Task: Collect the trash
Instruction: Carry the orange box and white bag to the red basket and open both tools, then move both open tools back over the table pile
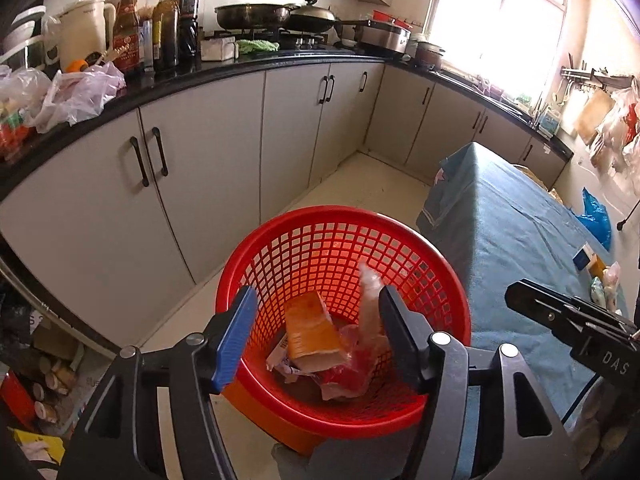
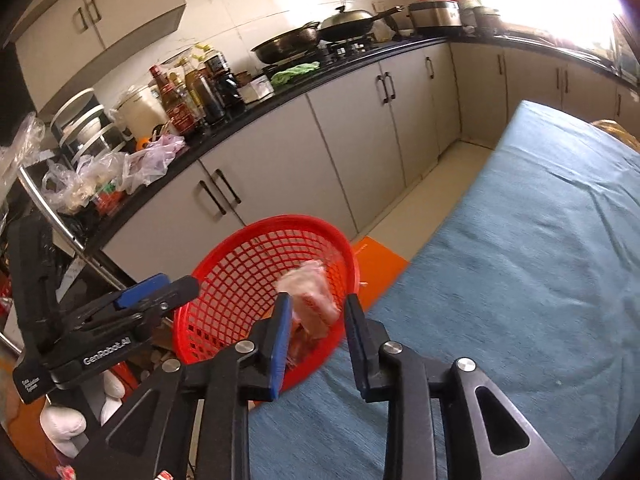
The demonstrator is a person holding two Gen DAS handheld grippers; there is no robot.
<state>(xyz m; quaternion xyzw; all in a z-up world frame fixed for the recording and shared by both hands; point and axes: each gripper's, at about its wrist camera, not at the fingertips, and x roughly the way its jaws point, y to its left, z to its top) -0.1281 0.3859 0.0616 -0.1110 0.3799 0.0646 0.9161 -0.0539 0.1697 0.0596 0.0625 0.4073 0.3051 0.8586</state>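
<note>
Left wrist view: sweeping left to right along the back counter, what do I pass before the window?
Plastic bags → white kettle → sauce bottles → green cloth → dark wok → lidded wok → steel cooker.
</note>
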